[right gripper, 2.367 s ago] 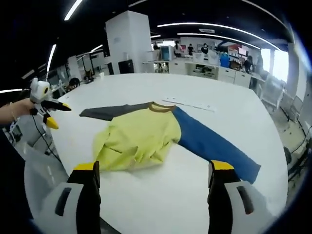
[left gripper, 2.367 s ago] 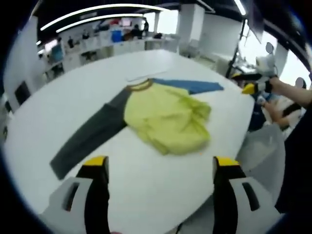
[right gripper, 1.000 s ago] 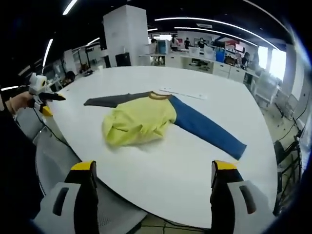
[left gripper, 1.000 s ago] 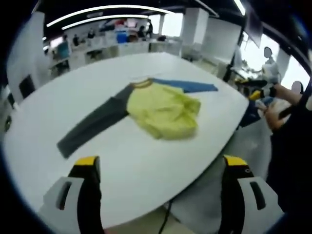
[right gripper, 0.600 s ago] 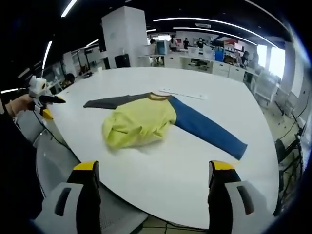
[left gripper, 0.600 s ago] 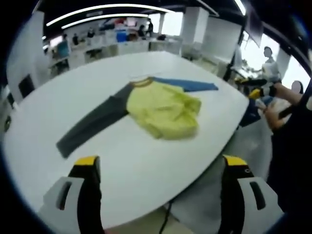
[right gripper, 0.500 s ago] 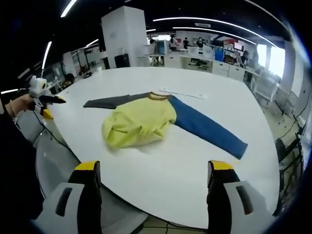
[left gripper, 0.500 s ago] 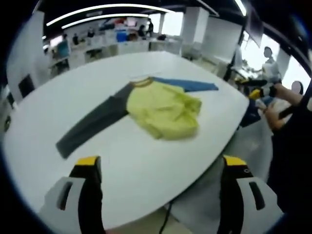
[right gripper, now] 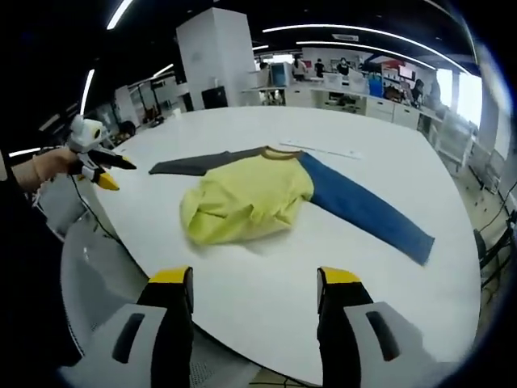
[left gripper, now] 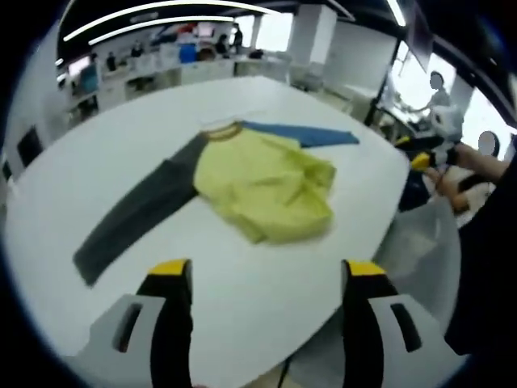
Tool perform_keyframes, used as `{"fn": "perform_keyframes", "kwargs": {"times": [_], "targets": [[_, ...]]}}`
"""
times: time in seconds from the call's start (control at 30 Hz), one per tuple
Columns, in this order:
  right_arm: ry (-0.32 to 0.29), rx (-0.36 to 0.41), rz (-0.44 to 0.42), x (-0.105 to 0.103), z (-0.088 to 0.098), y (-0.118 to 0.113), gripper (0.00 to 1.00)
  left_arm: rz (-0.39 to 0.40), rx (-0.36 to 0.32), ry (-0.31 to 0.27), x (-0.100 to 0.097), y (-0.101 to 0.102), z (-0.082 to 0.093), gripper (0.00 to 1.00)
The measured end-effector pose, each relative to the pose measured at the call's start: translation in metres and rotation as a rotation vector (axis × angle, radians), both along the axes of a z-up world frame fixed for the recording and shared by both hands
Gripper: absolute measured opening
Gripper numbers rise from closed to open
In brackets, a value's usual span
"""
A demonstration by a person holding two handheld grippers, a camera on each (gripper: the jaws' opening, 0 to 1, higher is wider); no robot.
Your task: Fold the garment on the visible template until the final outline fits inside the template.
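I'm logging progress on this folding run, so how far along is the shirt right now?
Early. Done: the yellow body of the garment is bunched up toward the collar. In hand: nothing; the left hand-held gripper and right hand-held gripper hover open, off the cloth. Left: the grey sleeve and blue sleeve lie spread out on the white table and need folding in.
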State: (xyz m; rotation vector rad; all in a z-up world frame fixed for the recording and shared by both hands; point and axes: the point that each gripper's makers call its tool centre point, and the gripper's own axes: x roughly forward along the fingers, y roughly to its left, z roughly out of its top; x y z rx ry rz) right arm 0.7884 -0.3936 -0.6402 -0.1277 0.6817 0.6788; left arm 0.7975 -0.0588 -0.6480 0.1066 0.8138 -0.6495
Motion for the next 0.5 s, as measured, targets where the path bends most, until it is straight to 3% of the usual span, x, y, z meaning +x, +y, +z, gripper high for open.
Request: {"fn": "perform_keyframes", "kwargs": {"times": [0.13, 0.5], "targets": [[-0.01, 0.002, 0.019, 0.007, -0.004, 0.008, 0.5, -0.02, -0.004, 0.005, 0.012, -0.006, -0.007, 0.65], [0.016, 0.027, 0.044, 0.025, -0.024, 0.032, 0.39, -0.06, 0.011, 0.031, 0.04, -0.026, -0.029, 0.53]]}}
